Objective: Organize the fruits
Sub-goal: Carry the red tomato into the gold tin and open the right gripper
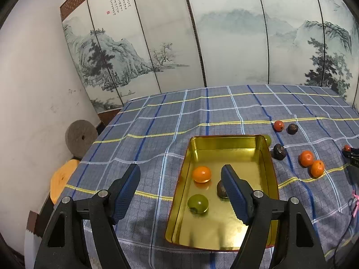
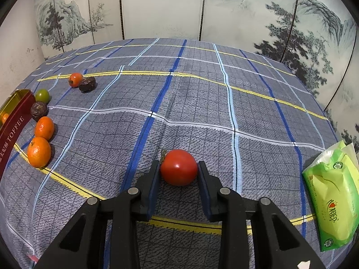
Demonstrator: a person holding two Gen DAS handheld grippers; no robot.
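Note:
A gold tin lies on the checked cloth and holds a mandarin, a green fruit and a dark brown fruit half hidden by my finger. My left gripper hangs open above the tin with nothing between its pads. My right gripper is shut on a red tomato that rests on the cloth. Left of it lie two mandarins, a dark fruit, a green fruit, a small red fruit and another dark fruit.
The tin's red outer wall shows at the far left of the right wrist view. A green pack of wipes lies at the table's right edge. A painted folding screen stands behind the table. A stone disc sits on the floor at left.

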